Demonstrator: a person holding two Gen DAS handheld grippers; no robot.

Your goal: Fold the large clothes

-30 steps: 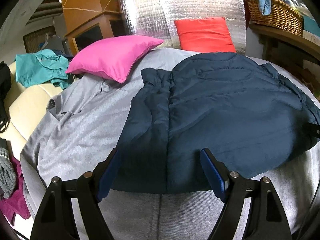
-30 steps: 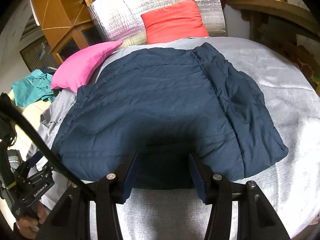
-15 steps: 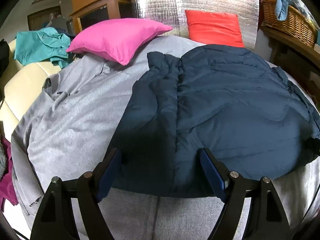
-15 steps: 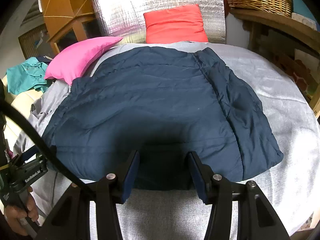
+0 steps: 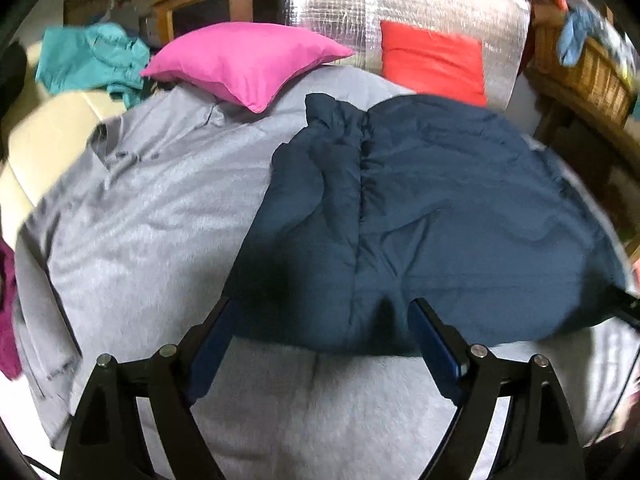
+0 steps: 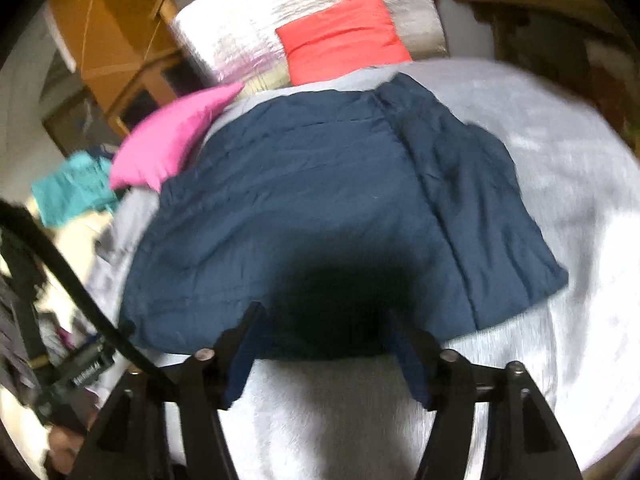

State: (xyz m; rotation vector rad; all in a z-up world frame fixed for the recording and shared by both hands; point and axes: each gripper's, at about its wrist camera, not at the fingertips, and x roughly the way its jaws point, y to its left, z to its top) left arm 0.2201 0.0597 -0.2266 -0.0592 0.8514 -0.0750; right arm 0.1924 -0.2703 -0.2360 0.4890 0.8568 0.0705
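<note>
A navy puffer jacket (image 5: 440, 220) lies flat on the grey bed cover (image 5: 160, 220), both sleeves folded in over its body. My left gripper (image 5: 320, 328) is open, its fingers straddling the jacket's near hem on the left part. In the right wrist view the jacket (image 6: 320, 200) fills the middle. My right gripper (image 6: 324, 320) is open at the near hem, right of the left one. The left gripper's body (image 6: 80, 372) shows at the lower left of that view.
A pink pillow (image 5: 244, 64) and a red pillow (image 5: 432, 64) lie at the far end against a silver quilted panel (image 5: 360, 8). Teal clothes (image 5: 92, 56) lie on a cream seat at left. A wicker basket (image 5: 580, 72) stands on a shelf at right.
Both grippers have moved forward and down toward the jacket's near hem; the hem now sits between the fingers. The jacket has not moved.
</note>
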